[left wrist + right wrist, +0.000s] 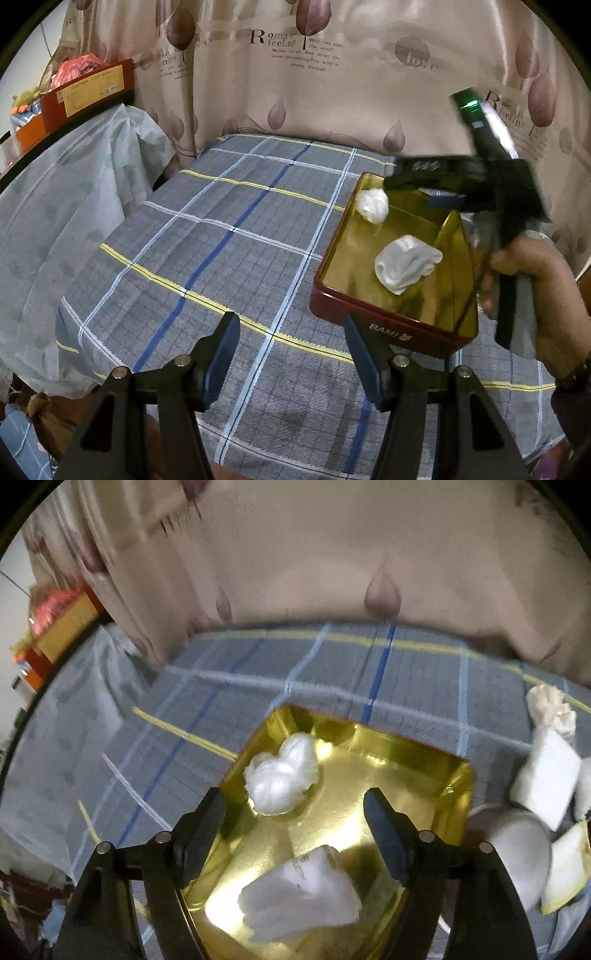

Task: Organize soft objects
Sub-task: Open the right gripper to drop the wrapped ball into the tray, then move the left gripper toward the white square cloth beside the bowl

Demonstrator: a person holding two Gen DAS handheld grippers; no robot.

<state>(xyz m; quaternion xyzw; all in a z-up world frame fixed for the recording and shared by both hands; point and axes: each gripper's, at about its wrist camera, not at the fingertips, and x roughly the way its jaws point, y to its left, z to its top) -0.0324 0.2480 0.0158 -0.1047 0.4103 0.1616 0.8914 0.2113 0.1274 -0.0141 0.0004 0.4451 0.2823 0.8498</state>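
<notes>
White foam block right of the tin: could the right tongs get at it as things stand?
Probably yes. The right tongs stand open and empty over the gold tin, and the foam block lies uncovered on the cloth just beyond the tin's right wall. Other white pieces crowd around it, so a clean grip may be harder.

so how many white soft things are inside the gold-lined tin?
2: a white crumpled wad at the far end of the gold-lined red tin, a white folded cloth nearer. None hidden.

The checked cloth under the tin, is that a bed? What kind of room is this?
Probably a bedroom at home. The checked cloth looks like a bedsheet, and a leaf-print curtain hangs right behind it. At the side, boxes are piled on a covered surface, as in a lived-in room. It could be a covered table, though.
</notes>
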